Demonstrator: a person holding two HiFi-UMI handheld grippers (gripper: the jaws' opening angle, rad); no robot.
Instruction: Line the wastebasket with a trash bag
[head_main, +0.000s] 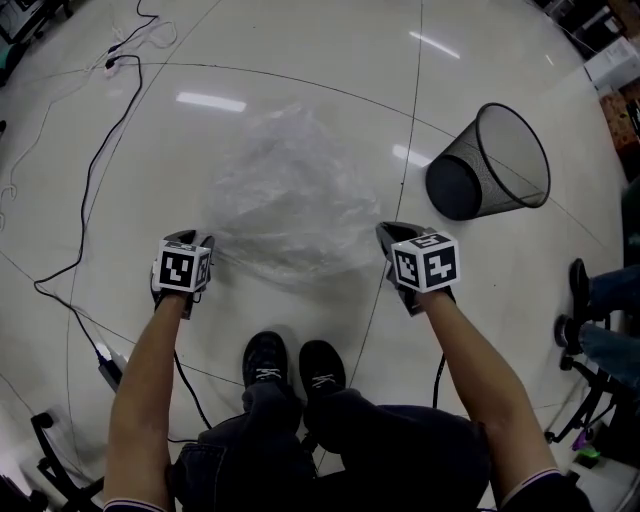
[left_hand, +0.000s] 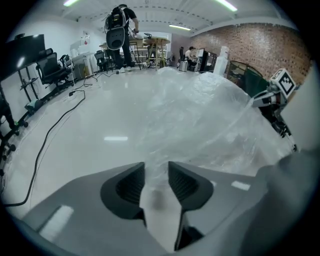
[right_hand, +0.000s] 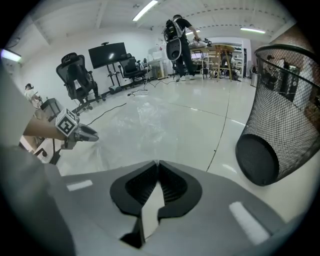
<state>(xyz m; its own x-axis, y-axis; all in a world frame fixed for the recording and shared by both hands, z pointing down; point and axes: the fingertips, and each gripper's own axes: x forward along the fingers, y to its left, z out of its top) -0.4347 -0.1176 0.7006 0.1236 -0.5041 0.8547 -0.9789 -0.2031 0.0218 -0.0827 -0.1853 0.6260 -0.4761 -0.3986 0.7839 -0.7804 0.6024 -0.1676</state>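
A clear trash bag (head_main: 290, 200) lies crumpled and spread out on the pale floor between my two grippers. My left gripper (head_main: 197, 240) is at the bag's left edge. In the left gripper view its jaws (left_hand: 156, 165) stand apart, with a strip of the film (left_hand: 210, 115) running into the gap. My right gripper (head_main: 385, 233) is at the bag's right edge, and its jaws (right_hand: 158, 162) are shut on a thin point of the film (right_hand: 145, 125). The black mesh wastebasket (head_main: 490, 165) lies tipped on its side to the right of that gripper, its mouth facing away from the bag (right_hand: 285, 130).
A black cable (head_main: 95, 170) runs across the floor on the left to a plug strip (head_main: 112, 62). The person's black shoes (head_main: 295, 365) stand just behind the bag. Another person's foot (head_main: 580, 295) is at the right edge. Office chairs (right_hand: 80, 80) stand far off.
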